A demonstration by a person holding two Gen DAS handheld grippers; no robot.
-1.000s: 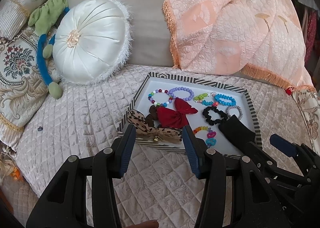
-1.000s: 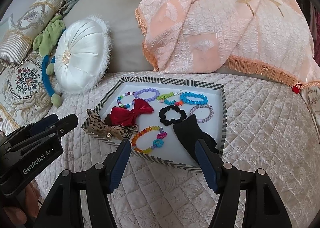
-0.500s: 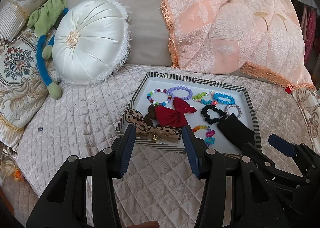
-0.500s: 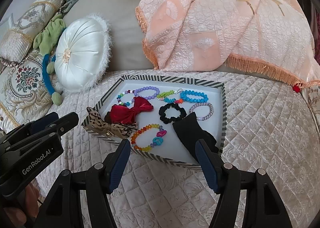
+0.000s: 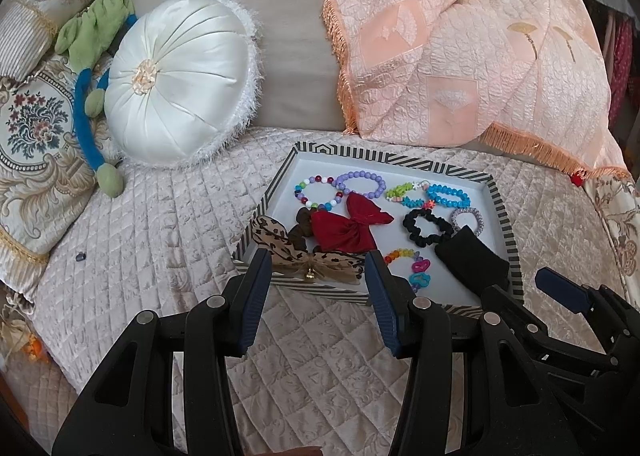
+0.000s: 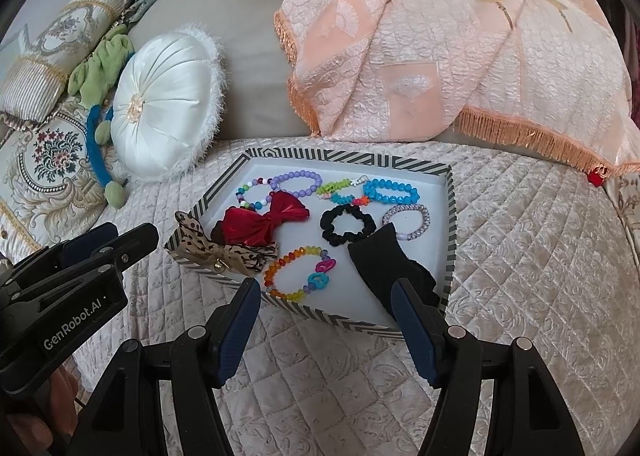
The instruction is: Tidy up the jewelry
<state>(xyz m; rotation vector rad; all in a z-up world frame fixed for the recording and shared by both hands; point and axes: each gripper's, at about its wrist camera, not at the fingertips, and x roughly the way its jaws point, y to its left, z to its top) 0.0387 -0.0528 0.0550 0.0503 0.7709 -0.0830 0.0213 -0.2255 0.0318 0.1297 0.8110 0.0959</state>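
A striped-rimmed tray (image 6: pixel 451 216) sits on the quilted bed (image 6: pixel 540 256), and all the jewelry in view already lies inside it: a purple bracelet (image 6: pixel 298 182), a blue bracelet (image 6: pixel 394 192), a rainbow bracelet (image 6: pixel 298 274), a black scrunchie (image 6: pixel 346 224), a red bow (image 6: pixel 264 222) and a black pouch (image 6: pixel 380 260). Only the leopard bow (image 6: pixel 224 252) hangs across the tray's near-left rim, half out over the bed. This layout would suit either a tray freshly filled or one waiting to be sorted; the pictures do not settle which.

Both tongs hover just short of the tray's near edge. The left tongs (image 5: pixel 316 298) are spread wide with nothing between the pads, lined up roughly on the leopard bow. The right tongs (image 6: pixel 326 322) are likewise wide apart and empty, pointing toward the rainbow bracelet and the pouch.

The risks come from crowding and a soft base. The red bow overlaps the leopard bow and a beaded bracelet, so a pinch on one could drag its neighbour along. The bracelets lie flat on the tray floor, so the pads could slide over the beads rather than catch them. The tray looks light and the bed gives, so a downward press at the rim could tip it and spill things. The two tongs are also close enough to knock together.
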